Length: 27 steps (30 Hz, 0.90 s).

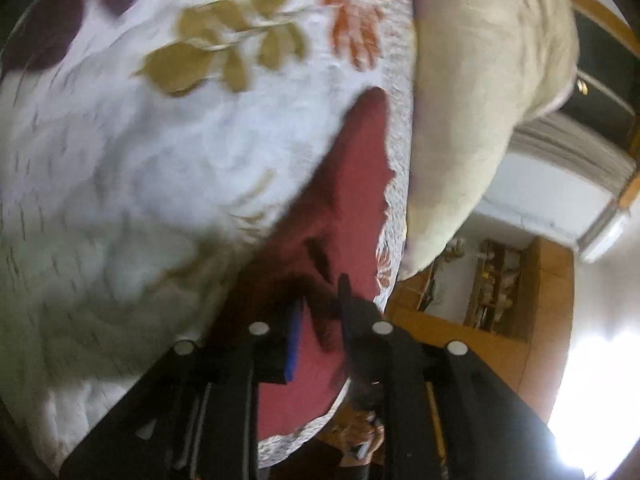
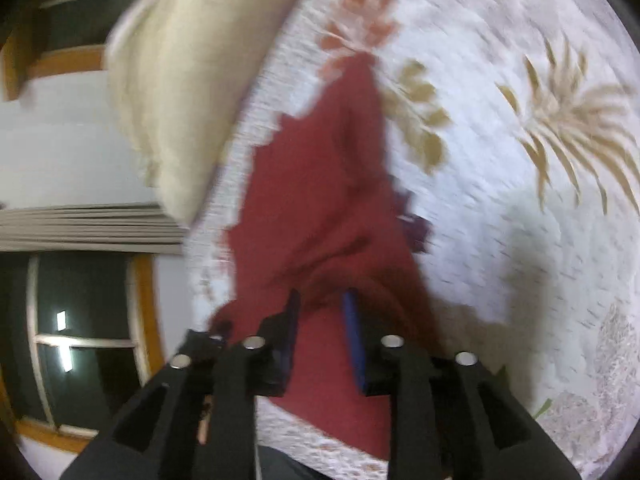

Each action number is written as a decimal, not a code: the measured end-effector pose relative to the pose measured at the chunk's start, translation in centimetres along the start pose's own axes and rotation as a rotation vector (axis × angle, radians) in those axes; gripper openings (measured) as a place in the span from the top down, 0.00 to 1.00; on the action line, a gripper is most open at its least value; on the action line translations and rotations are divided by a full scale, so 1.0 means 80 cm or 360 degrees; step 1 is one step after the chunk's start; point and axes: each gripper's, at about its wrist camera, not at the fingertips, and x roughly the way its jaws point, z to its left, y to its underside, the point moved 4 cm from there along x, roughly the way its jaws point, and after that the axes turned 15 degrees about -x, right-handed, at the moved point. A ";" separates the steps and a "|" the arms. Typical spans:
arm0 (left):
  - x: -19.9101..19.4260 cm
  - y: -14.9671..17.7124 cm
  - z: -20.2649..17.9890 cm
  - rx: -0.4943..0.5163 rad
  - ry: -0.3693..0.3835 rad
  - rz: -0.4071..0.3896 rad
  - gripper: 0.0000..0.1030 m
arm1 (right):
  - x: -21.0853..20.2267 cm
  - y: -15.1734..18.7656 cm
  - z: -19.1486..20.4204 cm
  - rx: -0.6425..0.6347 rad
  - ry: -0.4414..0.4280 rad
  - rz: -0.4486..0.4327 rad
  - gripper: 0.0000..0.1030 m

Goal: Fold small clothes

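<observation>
A small dark red cloth [image 1: 360, 184] lies along the edge of a white bedspread printed with leaves [image 1: 160, 160]. My left gripper [image 1: 320, 308] is shut on its near end; the fabric bunches in dark creases between the blue pad [image 1: 293, 340] and the black finger. In the right wrist view the same red cloth [image 2: 320, 184] stretches away over the bedspread [image 2: 520, 240], its folds drawn in toward my right gripper [image 2: 322, 304]. That gripper is shut on it, with cloth filling the narrow gap between the blue pads [image 2: 356, 344]. Both views are motion-blurred.
A cream pillow [image 1: 480, 80] [image 2: 188, 80] lies on the bed beside the cloth's far end. Past the bed edge are a wooden shelf unit [image 1: 500, 288], a dark window with a wooden frame [image 2: 80, 340], and a hand [image 1: 362, 434] low in the left wrist view.
</observation>
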 end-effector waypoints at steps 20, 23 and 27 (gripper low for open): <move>0.048 0.047 -0.044 0.1175 -0.0941 -0.0025 0.91 | 0.022 0.043 0.027 -0.0778 0.0668 0.0196 0.61; 0.043 0.055 -0.045 0.1230 -0.0972 -0.0051 0.92 | 0.021 0.047 0.043 -0.0887 0.0707 0.0177 0.80; 0.038 0.065 -0.047 0.1312 -0.0942 -0.0100 0.92 | 0.017 0.049 0.048 -0.0936 0.0738 0.0152 0.90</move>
